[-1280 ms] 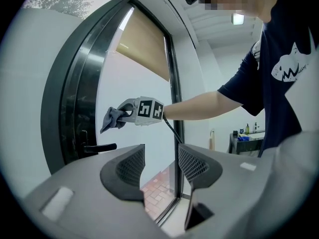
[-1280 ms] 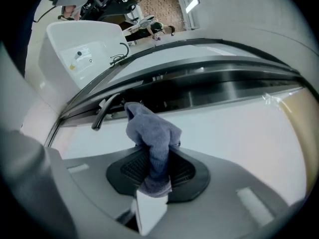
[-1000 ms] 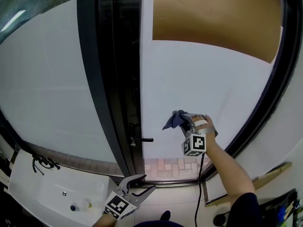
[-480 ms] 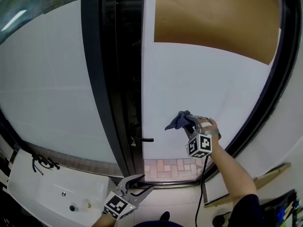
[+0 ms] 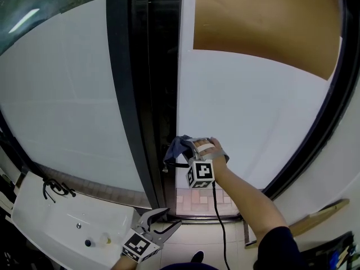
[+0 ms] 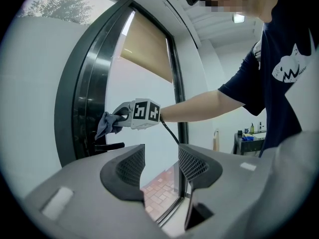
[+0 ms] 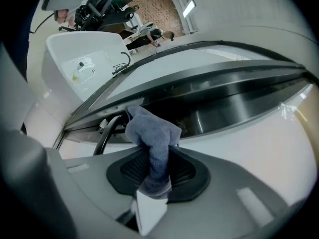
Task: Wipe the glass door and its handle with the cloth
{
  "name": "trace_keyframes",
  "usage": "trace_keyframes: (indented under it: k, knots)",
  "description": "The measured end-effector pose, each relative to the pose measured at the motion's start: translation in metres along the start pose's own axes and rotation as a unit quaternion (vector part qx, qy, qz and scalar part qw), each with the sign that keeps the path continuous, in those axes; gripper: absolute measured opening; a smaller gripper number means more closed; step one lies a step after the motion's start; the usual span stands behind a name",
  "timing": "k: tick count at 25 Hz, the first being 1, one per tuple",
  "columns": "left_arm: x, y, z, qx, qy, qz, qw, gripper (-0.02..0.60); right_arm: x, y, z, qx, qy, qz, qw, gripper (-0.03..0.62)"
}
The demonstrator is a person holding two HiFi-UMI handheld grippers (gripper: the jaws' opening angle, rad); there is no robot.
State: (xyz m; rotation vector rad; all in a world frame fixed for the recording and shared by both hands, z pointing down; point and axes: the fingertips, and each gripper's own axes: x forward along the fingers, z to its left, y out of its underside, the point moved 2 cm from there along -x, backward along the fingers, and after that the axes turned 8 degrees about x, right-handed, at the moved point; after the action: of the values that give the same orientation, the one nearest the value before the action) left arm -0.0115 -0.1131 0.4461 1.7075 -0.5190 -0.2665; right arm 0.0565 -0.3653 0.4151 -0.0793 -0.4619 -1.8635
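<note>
Since the earlier frames the right gripper [image 5: 188, 148] has shifted left off the middle of the pane, over to the door's edge by the handle. The cloth [image 5: 178, 147], blue-grey and bunched, is clamped between the right gripper's jaws. The right gripper view shows those jaws closed tight on a twisted strip of cloth [image 7: 152, 133], with the loose end bulging out past the tips of the right gripper [image 7: 154, 171]. The cloth sits just above the dark lever handle [image 5: 179, 165] and against the edge of the glass door [image 5: 247, 111]. Whether it touches the handle cannot be told. In the right gripper view the curved handle [image 7: 104, 136] lies just left of the cloth. The left gripper view shows the cloth [image 6: 107, 124] hanging over the handle [image 6: 110, 146], next to the black door frame [image 6: 79, 98]. A hand [image 5: 209, 149] holds the right gripper, and a black cable [image 5: 216, 207] trails down from it. The left gripper [image 5: 160, 223] is held low, well below the handle and apart from the door. Its jaws stand wide apart with nothing between them; only brick floor shows through the gap of the left gripper [image 6: 162, 164]. A brown panel [image 5: 264, 21] covers the top of the glass. A white sink [image 5: 50, 221] sits at lower left.
</note>
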Motion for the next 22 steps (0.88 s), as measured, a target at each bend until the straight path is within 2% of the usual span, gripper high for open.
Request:
trace_keyframes:
  k: [5,8,16,22]
  knots:
    - [-0.005,0.003,0.003,-0.006,-0.011,0.004,0.9999,0.206,0.014,0.009,0.006,-0.022,-0.002,0.023,0.999,0.094]
    - [-0.004,0.005,0.003,-0.004,-0.007,0.002,1.0,0.206,0.002,0.031,0.007,-0.029,-0.002,0.039,0.999,0.094]
    - [0.012,0.001,-0.005,0.001,0.018,-0.005,0.9998,0.206,-0.06,0.143,-0.003,-0.012,0.015,0.12,0.993,0.094]
    - [0.021,-0.005,-0.012,0.007,0.035,-0.007,0.9993,0.206,-0.103,0.217,-0.015,0.051,0.033,0.188,0.98,0.094]
